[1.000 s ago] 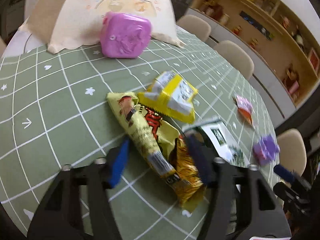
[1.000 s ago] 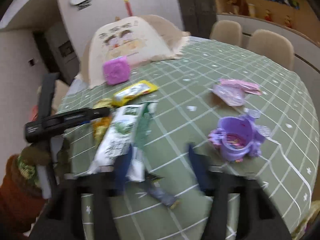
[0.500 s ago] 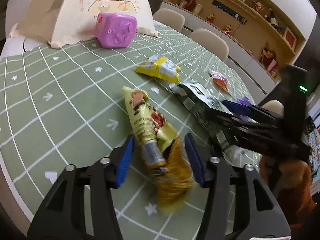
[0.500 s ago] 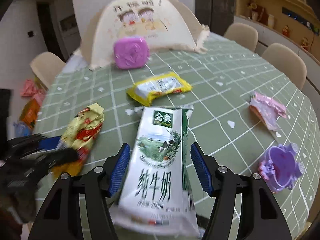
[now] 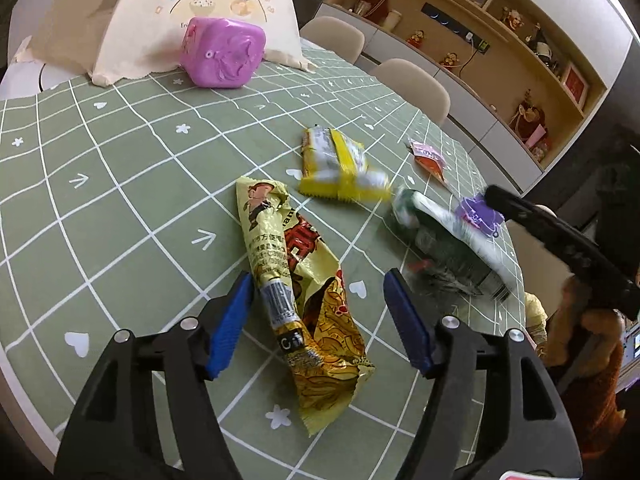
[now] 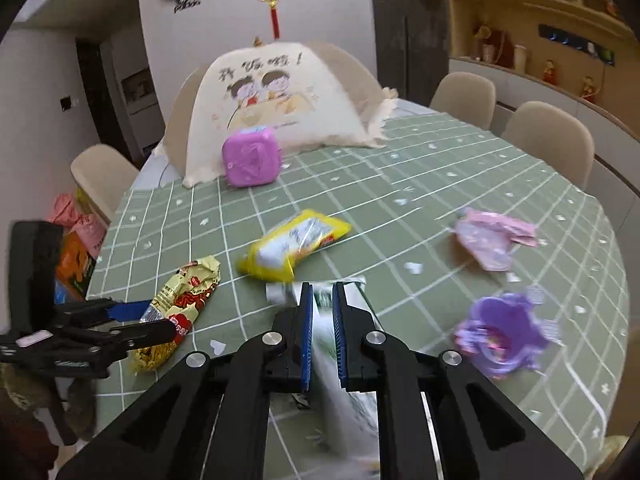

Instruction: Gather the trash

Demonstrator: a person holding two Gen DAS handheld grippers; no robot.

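A crumpled yellow and red snack wrapper [image 5: 304, 280] lies on the green checked tablecloth [image 5: 120, 200], between the blue fingers of my open left gripper [image 5: 318, 296]; it also shows in the right wrist view [image 6: 180, 300]. My right gripper [image 6: 322, 308] is shut on a green and white milk carton [image 6: 344, 380], blurred, also in the left wrist view [image 5: 444, 236]. A yellow packet [image 6: 296, 242] lies beyond it. A pink wrapper [image 6: 492, 240] and a purple plastic cup [image 6: 504, 336] lie to the right.
A pink square box [image 6: 250, 158] and a cream fabric food cover [image 6: 280, 100] stand at the far side of the table. Beige chairs [image 6: 548, 140] ring the table. Shelves with ornaments [image 5: 500, 40] line the wall. Bags [image 6: 76, 248] sit beside the table at left.
My right gripper has closed on the milk carton, which has turned on edge between its fingers. My left gripper has stayed open and come forward around the snack wrapper.
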